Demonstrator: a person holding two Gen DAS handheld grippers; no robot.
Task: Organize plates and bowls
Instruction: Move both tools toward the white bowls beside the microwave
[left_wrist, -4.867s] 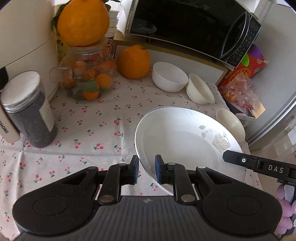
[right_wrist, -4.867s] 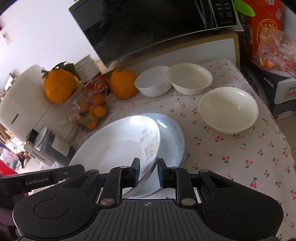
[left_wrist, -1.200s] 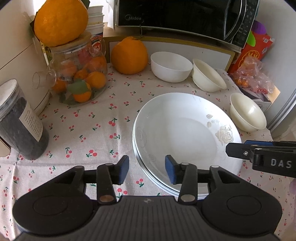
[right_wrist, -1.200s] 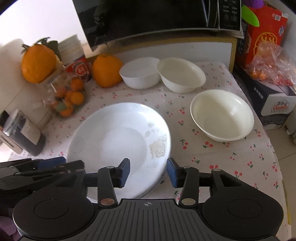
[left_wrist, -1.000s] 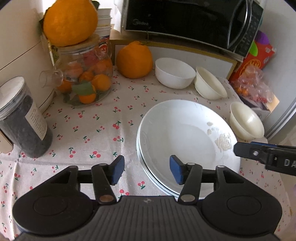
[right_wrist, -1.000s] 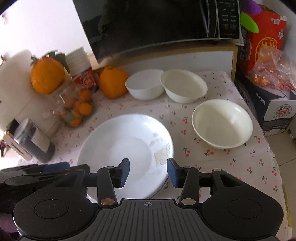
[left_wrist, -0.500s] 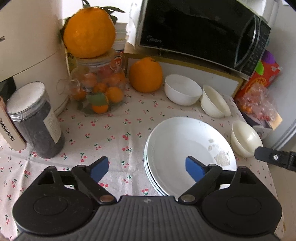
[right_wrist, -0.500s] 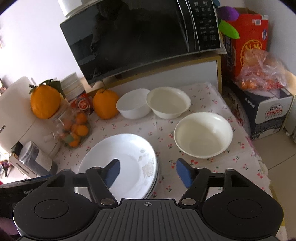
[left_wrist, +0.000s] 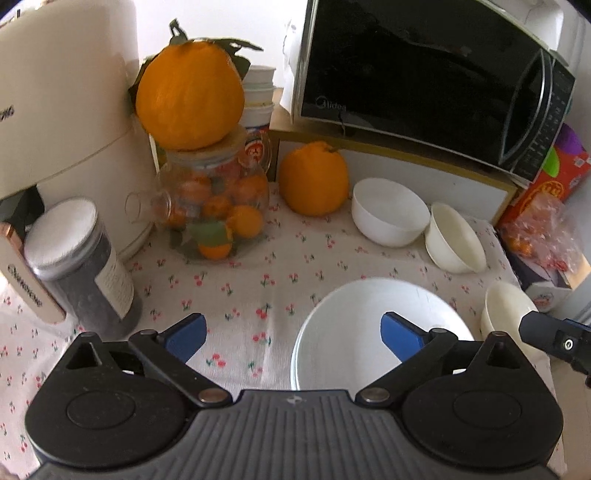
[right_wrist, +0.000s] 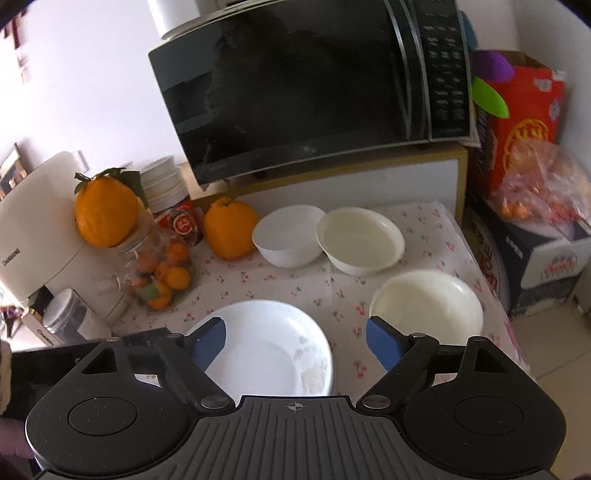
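Observation:
Two white plates (left_wrist: 354, 328) (right_wrist: 273, 350) lie stacked on the cherry-print tablecloth, in front of both grippers. My left gripper (left_wrist: 293, 332) hangs above their left rim, jaws opening wide, nothing between them. My right gripper (right_wrist: 295, 343) hovers over their right side, jaws also opening and empty. A white bowl (left_wrist: 388, 216) (right_wrist: 290, 236) and a cream bowl (left_wrist: 456, 240) (right_wrist: 360, 240) stand side by side at the back. A third cream bowl (right_wrist: 426, 306) (left_wrist: 506, 317) sits near the table's right edge.
A black microwave (right_wrist: 314, 85) rests on a shelf behind the bowls. A glass jar of oranges (left_wrist: 214, 206) topped by a big orange, a loose orange (left_wrist: 314, 179), a dark canister (left_wrist: 79, 266) and a cream appliance (left_wrist: 70, 96) fill the left. Boxes (right_wrist: 517, 118) stand right.
Both grippers let go of the plate, which now lies on the lower one. Their jaws have spread wide and both have pulled up and back from the stack.

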